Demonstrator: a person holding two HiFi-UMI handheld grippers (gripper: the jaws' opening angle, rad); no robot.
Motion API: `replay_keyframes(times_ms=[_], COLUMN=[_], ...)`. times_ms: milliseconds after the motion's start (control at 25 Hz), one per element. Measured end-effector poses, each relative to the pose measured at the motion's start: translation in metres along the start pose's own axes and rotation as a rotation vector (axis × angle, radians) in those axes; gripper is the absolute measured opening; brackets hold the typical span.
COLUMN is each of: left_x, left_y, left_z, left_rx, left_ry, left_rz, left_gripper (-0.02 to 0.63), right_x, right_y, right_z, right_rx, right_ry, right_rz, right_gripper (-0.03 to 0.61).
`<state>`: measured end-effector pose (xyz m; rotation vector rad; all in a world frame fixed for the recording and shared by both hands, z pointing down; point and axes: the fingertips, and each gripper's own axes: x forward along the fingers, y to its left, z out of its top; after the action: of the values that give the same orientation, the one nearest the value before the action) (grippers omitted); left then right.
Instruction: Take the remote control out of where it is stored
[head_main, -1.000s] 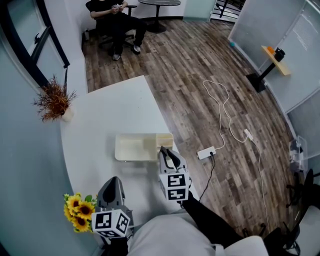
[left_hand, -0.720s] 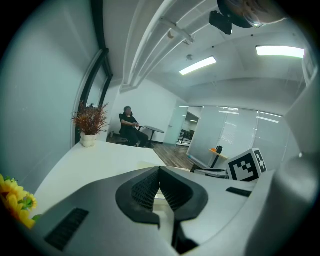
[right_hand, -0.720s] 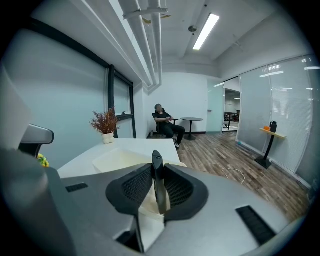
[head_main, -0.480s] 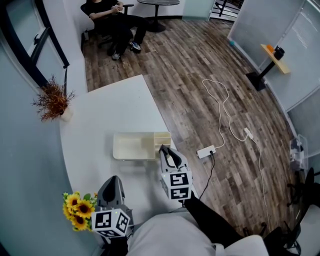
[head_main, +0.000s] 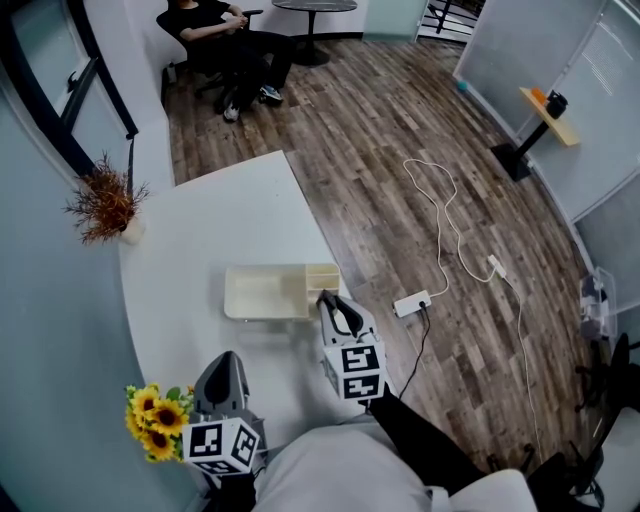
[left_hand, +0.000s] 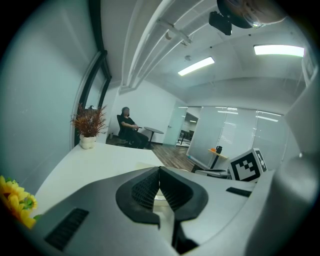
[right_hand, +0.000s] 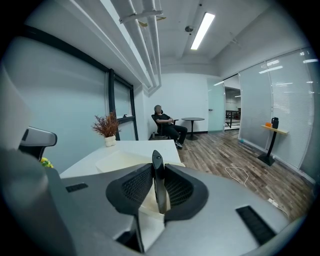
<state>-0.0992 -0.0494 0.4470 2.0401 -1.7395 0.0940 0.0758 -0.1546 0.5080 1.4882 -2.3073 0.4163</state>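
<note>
1. I am watching the right gripper (head_main: 332, 303) hanging over the near right part of the white table (head_main: 220, 220), tipping slightly downward.
2. Its jaws are standing partway closed and pinching the remote control (right_hand: 158, 182). The pads are pressing on both flat faces.
3. The remote control, a thin dark slab, is standing edge-on between those pads. Its top end is poking up past the jaw tips.
4. The cream storage box (head_main: 260, 293) is lying just ahead of the right gripper's tips and running off to their left. Its small end compartments are sitting directly below the tips.
5. I am not managing to tell whether the remote control's lower end is clear of its compartment. The jaws are covering it.
6. The left gripper (head_main: 228, 360) is hovering to the left of the right gripper and a little behind it, well short of the storage box. Its jaws are meeting tip to tip and gripping nothing.
7. Sunflowers (head_main: 155, 420) are sitting just to the left of the left gripper.
8. Far ahead and to the left of both tools, a dried plant (head_main: 105, 200) is standing in a pale pot at the table's far edge.
9. Beyond the table, a person (head_main: 225, 30) is sitting in a chair.
10. To the right of the right gripper, a white cable (head_main: 445, 220) and a power strip (head_main: 412, 303) are lying on the wooden floor (head_main: 380, 150).
</note>
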Motion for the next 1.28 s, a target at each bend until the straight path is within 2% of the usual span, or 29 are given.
replay_keyframes(times_ms=[1280], left_x=[0.000], left_y=[0.000], left_z=[0.006], left_rx=[0.000], left_ry=[-0.009], left_rz=[0.005], left_gripper=[0.008], right_x=[-0.002], right_y=[-0.007], right_z=[0.010], right_rx=[0.058], right_ry=[-0.022], right_rz=[0.012], right_gripper=[0.075])
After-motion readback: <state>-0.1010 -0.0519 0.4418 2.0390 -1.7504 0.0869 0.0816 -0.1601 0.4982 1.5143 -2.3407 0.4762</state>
